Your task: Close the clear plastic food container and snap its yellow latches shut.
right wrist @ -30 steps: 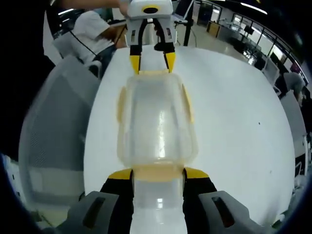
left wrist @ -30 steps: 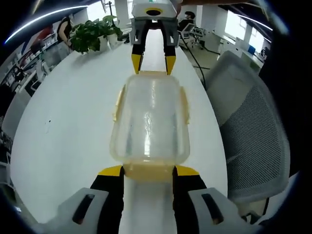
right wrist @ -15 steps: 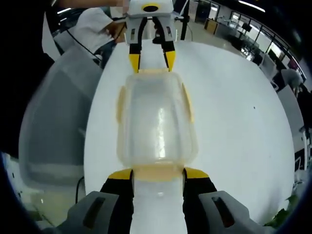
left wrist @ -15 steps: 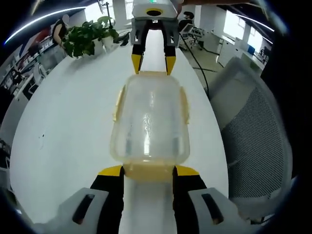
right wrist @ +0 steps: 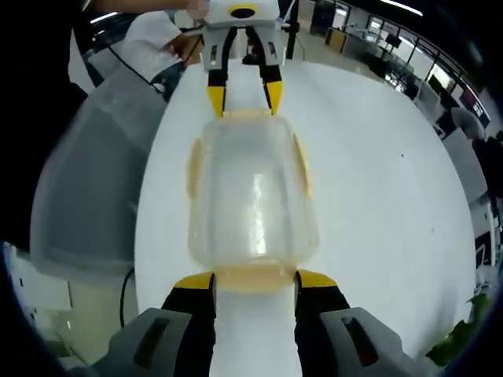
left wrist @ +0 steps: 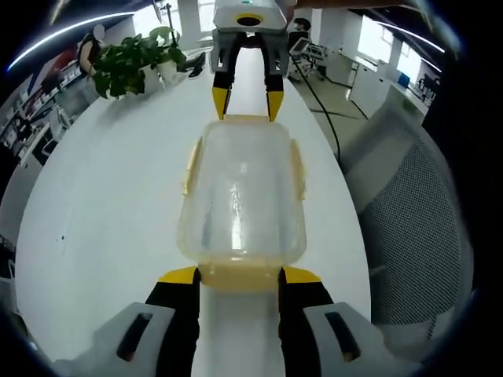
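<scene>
The clear plastic container (left wrist: 240,192) with its lid on lies lengthwise between my two grippers above the white table (left wrist: 102,181). Yellow side latches (left wrist: 189,166) stick out along its long edges. My left gripper (left wrist: 240,275) is shut on the near end, its fingertips flanking the yellow end latch (left wrist: 240,279). At the far end my right gripper (left wrist: 244,102) holds the other end. In the right gripper view the same container (right wrist: 253,192) runs from my right gripper (right wrist: 255,280) up to the left gripper (right wrist: 240,98).
A potted plant (left wrist: 130,59) stands at the table's far left. A grey mesh chair (left wrist: 416,212) is beside the table's right edge. In the right gripper view a chair (right wrist: 86,181) and a person in white (right wrist: 153,43) sit left of the table (right wrist: 377,173).
The container stays fixed between both grippers while the room shifts behind it: the plant slides left and the chairs drift, so both hands have swung together with the container.
</scene>
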Demonstrator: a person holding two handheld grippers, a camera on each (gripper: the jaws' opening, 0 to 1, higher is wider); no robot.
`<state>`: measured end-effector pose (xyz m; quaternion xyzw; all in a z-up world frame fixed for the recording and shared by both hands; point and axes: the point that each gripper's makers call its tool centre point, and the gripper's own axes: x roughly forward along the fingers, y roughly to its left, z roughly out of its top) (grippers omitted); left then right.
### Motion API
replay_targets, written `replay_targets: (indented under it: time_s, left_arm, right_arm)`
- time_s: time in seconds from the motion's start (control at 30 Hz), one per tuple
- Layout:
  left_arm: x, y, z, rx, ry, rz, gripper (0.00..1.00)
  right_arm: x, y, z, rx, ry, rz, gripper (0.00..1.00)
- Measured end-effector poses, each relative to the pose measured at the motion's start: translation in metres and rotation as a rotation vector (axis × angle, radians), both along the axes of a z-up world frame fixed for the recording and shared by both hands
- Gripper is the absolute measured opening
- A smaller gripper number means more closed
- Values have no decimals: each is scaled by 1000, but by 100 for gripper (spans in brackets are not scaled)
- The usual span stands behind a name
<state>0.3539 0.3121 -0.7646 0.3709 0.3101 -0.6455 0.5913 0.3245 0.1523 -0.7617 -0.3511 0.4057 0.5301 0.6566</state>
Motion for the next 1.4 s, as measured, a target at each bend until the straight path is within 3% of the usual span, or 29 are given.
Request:
replay_targets:
  time_s: [0.6, 1.3, 1.4]
  left_arm:
    - [0, 1, -13, 41, 13, -1, 38]
    - [-9, 1, -21, 43, 15, -26, 39]
    - [-8, 1, -20, 41, 28, 4, 39]
  right_arm:
    - [-1, 1, -13, 4, 27, 7, 39]
    - [-5, 1, -24, 8, 2, 30, 39]
    - [-5, -1, -24, 9, -1, 44, 40]
